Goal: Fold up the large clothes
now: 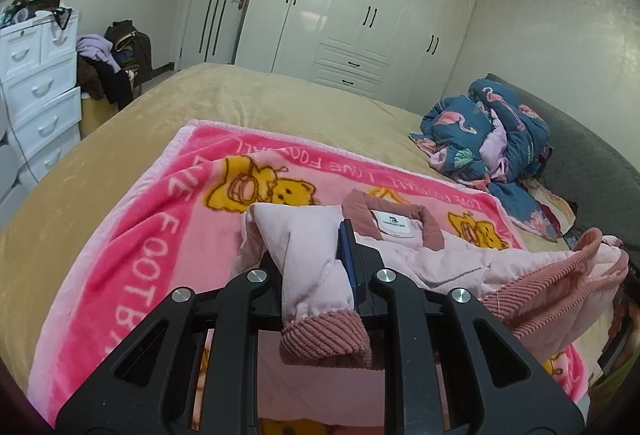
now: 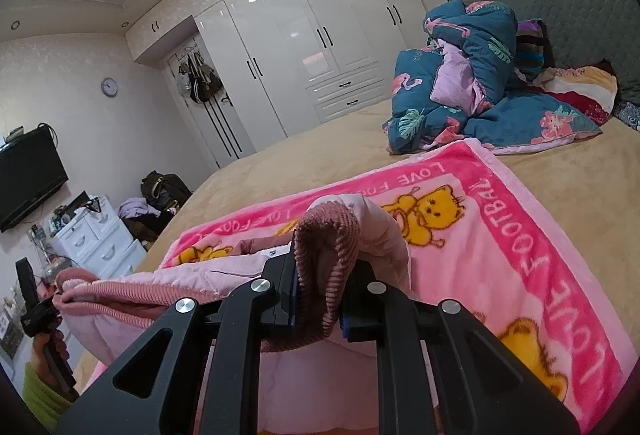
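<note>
My left gripper (image 1: pixel 316 267) is clamped on one ribbed cuff of the pink quilted jacket (image 1: pixel 460 263), my right gripper (image 2: pixel 320 295) on the other cuff. The jacket hangs between them over the pink bear blanket (image 1: pixel 160 235) on the bed (image 1: pixel 260 95). I judge a fold is under way; next, lay both cuffs level across the body.

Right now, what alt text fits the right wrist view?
The right claw is clamped on a pink jacket's ribbed cuff, held above a pink teddy-bear blanket on a tan bed; white wardrobes stand behind.
</note>
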The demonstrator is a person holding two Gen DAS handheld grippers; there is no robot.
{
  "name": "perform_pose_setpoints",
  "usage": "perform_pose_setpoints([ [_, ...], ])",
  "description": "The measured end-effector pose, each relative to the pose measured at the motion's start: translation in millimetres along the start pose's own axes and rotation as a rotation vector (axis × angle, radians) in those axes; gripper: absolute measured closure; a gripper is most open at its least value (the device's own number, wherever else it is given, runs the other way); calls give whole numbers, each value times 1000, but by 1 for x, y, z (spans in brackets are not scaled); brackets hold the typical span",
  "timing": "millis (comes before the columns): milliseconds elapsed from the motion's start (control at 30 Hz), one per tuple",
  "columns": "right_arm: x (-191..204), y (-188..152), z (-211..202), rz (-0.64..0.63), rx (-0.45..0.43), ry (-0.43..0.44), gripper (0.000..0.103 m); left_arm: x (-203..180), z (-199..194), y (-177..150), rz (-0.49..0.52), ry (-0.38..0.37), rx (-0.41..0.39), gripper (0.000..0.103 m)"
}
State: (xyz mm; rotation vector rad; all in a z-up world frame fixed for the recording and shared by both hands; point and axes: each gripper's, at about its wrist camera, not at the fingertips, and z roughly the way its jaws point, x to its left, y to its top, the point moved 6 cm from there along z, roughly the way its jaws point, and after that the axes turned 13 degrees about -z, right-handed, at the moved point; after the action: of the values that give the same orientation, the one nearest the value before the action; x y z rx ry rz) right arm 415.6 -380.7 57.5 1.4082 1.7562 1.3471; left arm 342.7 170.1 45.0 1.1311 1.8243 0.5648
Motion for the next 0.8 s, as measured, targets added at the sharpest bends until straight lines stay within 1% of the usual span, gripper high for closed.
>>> perform_pose_setpoints([
  [333,-2,1,24,-23,14,-39,89,7,17,1,-10,4,1,91],
  [433,-3,1,31,-21,15,-46,89,9,22,2,-10,4,11,91],
  [600,-4,-3,43,-10,33,-62,89,12,38,-2,-8,25,29,90],
  [800,-2,-6,55,-28,49,-76,89,20,51,-4,-21,33,48,90],
])
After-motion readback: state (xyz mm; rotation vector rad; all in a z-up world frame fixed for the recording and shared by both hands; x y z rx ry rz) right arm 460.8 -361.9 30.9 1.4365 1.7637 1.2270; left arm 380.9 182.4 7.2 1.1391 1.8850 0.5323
